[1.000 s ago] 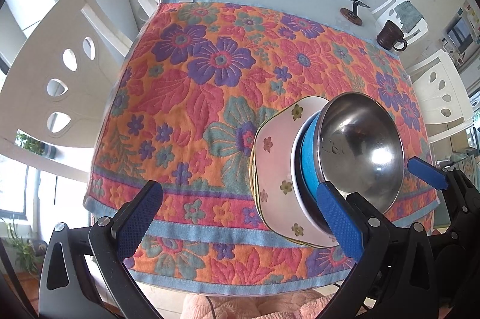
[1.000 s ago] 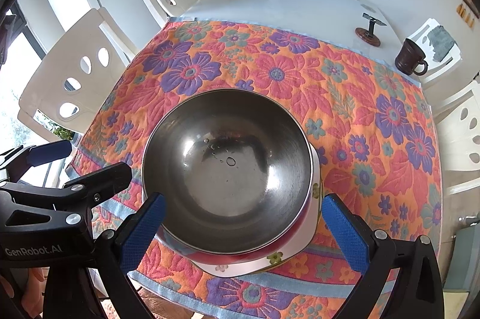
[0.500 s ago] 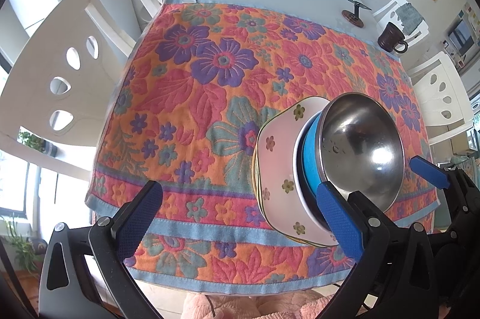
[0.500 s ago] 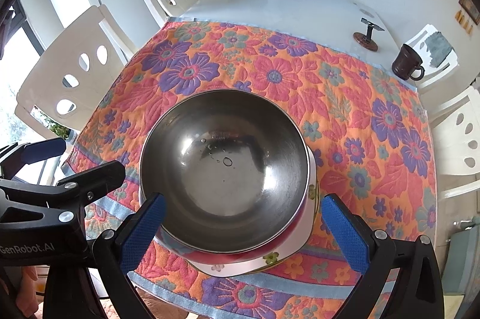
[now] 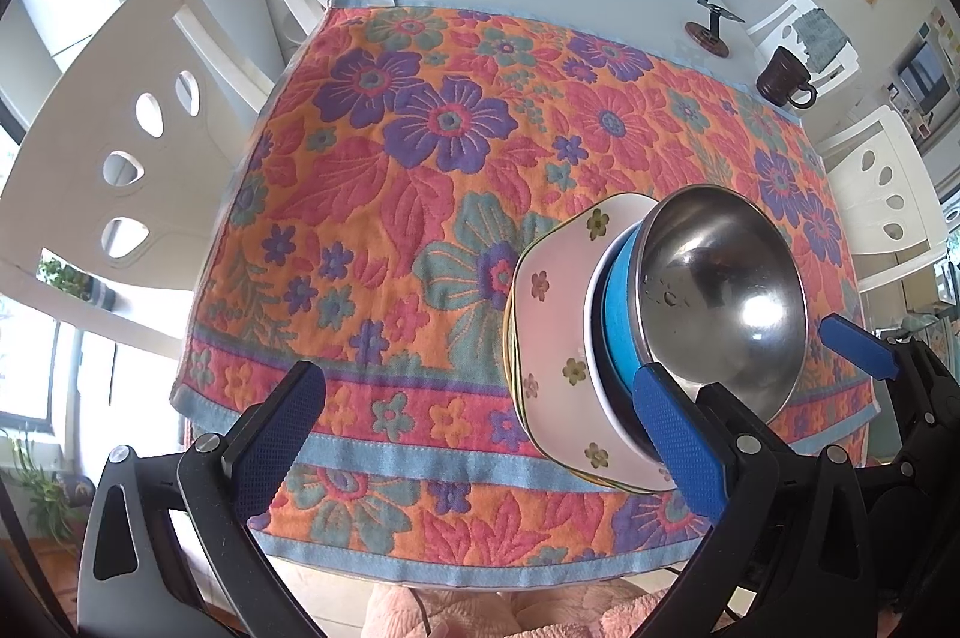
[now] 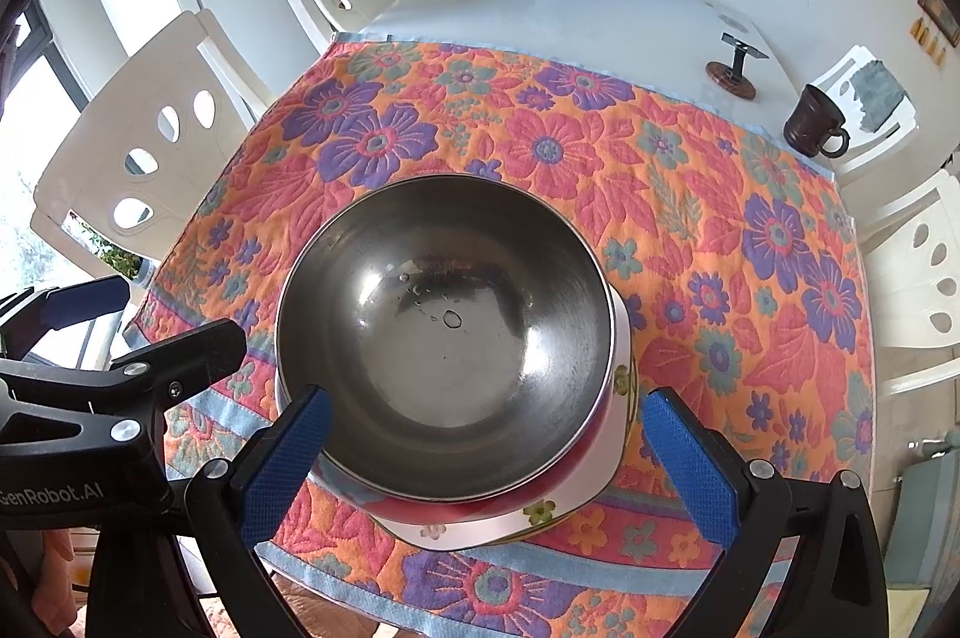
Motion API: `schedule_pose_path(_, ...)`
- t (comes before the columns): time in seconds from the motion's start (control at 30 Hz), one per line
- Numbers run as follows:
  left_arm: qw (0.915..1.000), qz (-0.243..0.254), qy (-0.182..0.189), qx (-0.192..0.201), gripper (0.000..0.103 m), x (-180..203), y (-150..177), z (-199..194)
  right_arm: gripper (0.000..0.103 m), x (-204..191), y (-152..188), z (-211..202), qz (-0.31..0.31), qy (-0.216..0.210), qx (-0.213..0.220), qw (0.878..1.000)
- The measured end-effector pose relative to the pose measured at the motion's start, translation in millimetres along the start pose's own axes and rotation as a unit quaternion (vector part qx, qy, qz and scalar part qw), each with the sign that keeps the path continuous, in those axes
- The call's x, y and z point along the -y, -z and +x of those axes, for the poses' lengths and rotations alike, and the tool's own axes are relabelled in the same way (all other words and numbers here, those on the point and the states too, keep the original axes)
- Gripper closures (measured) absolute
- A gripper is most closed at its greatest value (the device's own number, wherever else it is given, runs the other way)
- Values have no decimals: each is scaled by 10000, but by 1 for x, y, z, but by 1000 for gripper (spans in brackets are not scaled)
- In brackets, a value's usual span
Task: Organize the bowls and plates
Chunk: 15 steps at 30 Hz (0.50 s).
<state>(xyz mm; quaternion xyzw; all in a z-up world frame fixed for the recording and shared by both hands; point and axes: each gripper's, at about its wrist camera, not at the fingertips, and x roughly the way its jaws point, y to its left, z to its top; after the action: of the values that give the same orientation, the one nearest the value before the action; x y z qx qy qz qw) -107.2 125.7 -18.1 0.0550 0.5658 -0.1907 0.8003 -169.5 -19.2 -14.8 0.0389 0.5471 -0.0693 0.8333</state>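
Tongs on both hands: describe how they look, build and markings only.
Left tongs and right tongs match: black plastic frames with triangular cut-outs and silver screws, each finger faced with a blue textured pad. The left frame, seen from the right wrist, reads "GenRobot.AI" in white.

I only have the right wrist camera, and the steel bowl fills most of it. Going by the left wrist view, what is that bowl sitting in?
Observer: From the side, the steel bowl is nested in a blue bowl, which your view hides.
Operator: And what is under the blue one?
Observer: A white dish shows as a rim below it. Under that are the floral plates, and their layered edges show there is more than one.
Operator: Is the left gripper holding anything?
Observer: No. The left gripper is open, and between its fingers there is only tablecloth.
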Motion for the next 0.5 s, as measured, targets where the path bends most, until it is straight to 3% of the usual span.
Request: schedule_pose_path(0.5, 10000, -18, -6, 26, 1, 1, -1, -1, 0, 3, 4, 1, 81, -48, -48, 9999)
